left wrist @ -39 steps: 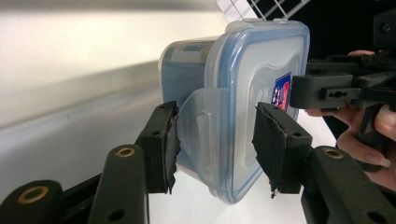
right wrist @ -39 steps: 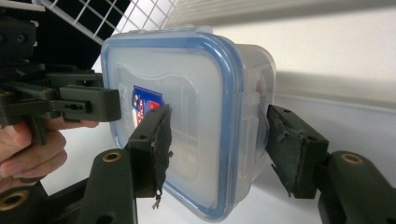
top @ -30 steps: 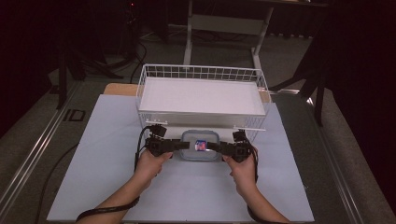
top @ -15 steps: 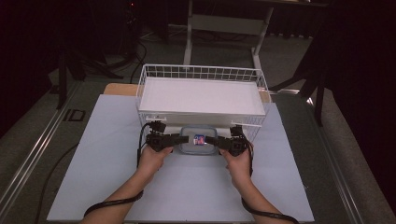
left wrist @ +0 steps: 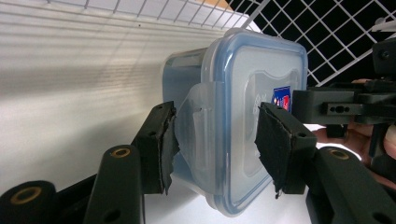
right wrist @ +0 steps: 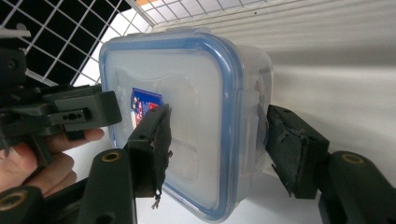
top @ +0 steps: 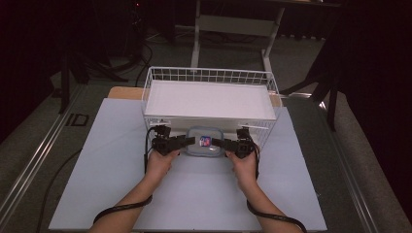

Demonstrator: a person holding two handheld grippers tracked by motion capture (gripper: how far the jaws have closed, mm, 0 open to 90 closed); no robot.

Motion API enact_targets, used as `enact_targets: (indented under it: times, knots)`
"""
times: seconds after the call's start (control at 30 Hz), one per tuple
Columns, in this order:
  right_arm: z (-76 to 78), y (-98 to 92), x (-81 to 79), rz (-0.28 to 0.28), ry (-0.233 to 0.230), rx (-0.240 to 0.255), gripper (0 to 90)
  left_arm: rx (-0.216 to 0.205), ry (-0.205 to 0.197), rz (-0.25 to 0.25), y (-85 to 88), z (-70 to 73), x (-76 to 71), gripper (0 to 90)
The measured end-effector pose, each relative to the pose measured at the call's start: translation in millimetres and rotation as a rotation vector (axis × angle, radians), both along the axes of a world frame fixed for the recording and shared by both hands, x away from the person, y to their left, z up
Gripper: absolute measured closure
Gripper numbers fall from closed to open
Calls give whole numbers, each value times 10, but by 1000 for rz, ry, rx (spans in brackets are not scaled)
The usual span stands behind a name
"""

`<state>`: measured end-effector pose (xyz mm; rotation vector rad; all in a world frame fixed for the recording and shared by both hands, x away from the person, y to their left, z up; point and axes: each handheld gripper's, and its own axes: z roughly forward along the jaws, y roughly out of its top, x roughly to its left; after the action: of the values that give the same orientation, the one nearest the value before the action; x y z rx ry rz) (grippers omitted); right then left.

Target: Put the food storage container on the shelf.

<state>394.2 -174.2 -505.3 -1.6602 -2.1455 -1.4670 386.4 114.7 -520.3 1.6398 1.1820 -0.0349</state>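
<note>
A clear plastic container (top: 206, 142) with a blue-rimmed lid and a small red-and-blue label is held between both grippers, just in front of the wire basket (top: 209, 73). My left gripper (top: 190, 141) is shut on its left end. In the left gripper view, the left gripper (left wrist: 215, 140) has one pad on the side latch of the container (left wrist: 243, 116) and the other on the lid. My right gripper (top: 217, 142) clamps the opposite end. In the right gripper view, the right gripper (right wrist: 217, 140) has one pad on the lid of the container (right wrist: 196, 107) and the other against its body.
The white wire basket stands at the back of the pale table mat (top: 111, 160), with a flat white surface inside. Its front wall (left wrist: 327, 42) is right behind the container. Dark floor, cables and a desk frame (top: 233, 24) lie beyond the table.
Both hands have carried the container away from the person, up to the basket's front wall. The grips look the same.
</note>
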Motion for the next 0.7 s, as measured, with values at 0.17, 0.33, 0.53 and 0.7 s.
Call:
enact_targets:
  times: [0.17, 0.33, 0.53, 0.7]
  knots:
    - [22, 2, 50, -6, 34, -3, 402, -1, -3, 12, -32, -12, -5, 476]
    - [-3, 12, 71, -13, 25, -29, 375, 65, -11, 26, -110, 1, -21, 456]
    - [-54, -38, 105, -30, 24, 6, 371, 41, 1, 21, -114, -40, -1, 445]
    - [-77, -67, 163, -62, -33, -26, 368, 60, 22, -6, -188, -77, -17, 453]
